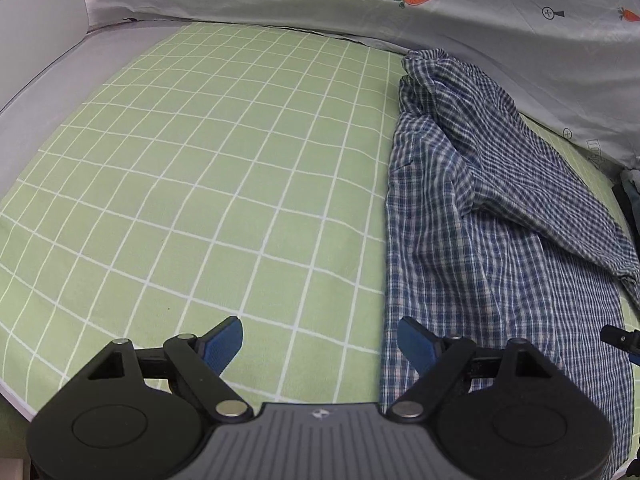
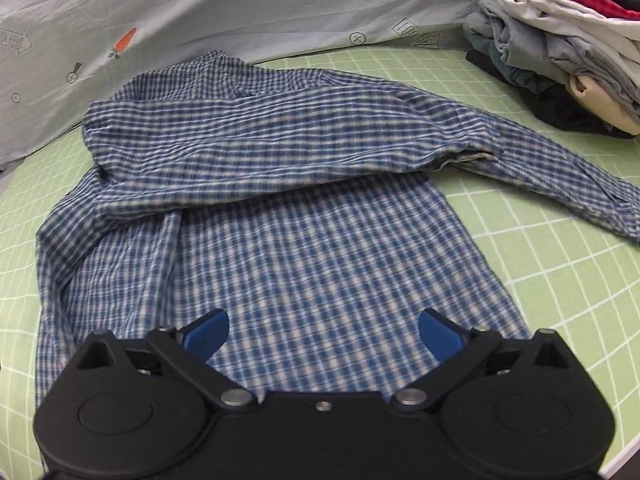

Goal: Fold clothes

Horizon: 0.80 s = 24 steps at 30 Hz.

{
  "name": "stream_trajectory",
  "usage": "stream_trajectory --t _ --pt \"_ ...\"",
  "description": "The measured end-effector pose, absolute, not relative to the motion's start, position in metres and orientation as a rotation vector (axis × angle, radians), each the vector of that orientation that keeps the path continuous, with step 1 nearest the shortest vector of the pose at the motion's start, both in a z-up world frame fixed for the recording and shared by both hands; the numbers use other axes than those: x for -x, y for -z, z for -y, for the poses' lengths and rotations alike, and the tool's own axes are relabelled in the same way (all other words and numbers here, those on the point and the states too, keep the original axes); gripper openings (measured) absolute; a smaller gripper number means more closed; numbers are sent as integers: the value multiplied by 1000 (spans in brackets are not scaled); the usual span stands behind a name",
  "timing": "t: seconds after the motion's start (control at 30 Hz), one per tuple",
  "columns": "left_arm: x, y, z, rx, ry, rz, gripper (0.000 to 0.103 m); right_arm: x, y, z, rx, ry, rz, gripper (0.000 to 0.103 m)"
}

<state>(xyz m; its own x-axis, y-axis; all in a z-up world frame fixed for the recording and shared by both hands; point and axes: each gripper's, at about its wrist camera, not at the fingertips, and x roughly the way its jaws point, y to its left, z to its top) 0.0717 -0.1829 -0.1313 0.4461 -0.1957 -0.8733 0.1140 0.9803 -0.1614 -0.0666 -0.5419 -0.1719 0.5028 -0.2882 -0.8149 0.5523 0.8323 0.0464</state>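
Cloth this thin looks light and limp to me, so with the checked shirt (image 2: 304,208) spread on the green sheet (image 1: 180,180) and one sleeve (image 2: 520,148) thrown across, I'd pinch hem or cuff, left gripper (image 1: 320,344) and right gripper (image 2: 324,332) both wide and empty.

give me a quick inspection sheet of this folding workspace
surface: green grid sheet, flat.
job's things: blue plaid shirt spread out, one sleeve folded across, cuff lying off the body.
clutter: pile of clothes at far right.
grippers: left claw open over the bare sheet beside the shirt edge; right claw open above the hem; both empty.
cables: nothing seen.
surroundings: grey carrot-print cloth behind.
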Motion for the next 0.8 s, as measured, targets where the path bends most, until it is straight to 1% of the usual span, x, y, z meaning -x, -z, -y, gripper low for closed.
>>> stream_trajectory --t 0.17,0.37,0.47,0.53,0.6,0.73,0.8 --pt "-136 125 192 133 194 -1058 85 44 170 596 -325 625 -873 102" --pt "-234 119 212 194 226 -1042 85 0 164 659 -301 750 -816 102" --pt "-277 118 254 174 247 -1032 85 -19 168 684 -313 766 -829 101" --pt "-304 121 276 142 239 -1027 85 -30 175 693 -333 759 -855 93" --pt "-320 127 299 110 228 -1020 85 -36 184 701 -371 745 -885 74" --pt "-347 144 319 136 263 -1045 83 -40 196 705 -427 722 -910 65" --pt "-358 153 325 143 274 -1059 78 -40 195 705 -430 723 -896 47"
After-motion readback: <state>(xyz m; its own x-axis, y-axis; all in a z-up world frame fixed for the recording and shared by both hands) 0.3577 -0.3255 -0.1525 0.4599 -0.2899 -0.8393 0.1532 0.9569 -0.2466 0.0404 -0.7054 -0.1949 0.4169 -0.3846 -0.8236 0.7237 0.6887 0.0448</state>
